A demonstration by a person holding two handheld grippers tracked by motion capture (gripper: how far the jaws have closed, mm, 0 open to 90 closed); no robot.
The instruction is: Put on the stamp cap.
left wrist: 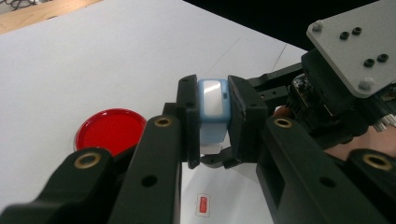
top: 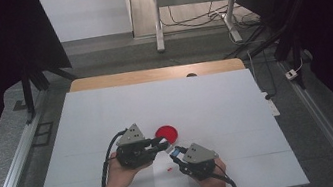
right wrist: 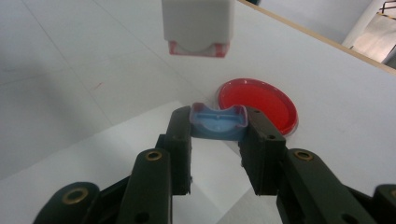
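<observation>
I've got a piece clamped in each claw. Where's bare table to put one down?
The white table sheet is bare left of the left claw and across its whole far half beyond the red dish. The right side past the right claw is bare too. It's crowded where both claws meet beside the dish, near a small red scrap.

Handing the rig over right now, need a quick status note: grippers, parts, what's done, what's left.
Left gripper: shut on the small pale box, held up off the table.
Right gripper: shut on the blue cap, open side towards its camera.
Parts: box and cap are close together but apart, in the air just in front of the red round dish, which lies flat on the table.
Done: the cap is off the box.
Left: probably set the cap or the box down. Keep both grips closed until then.
</observation>
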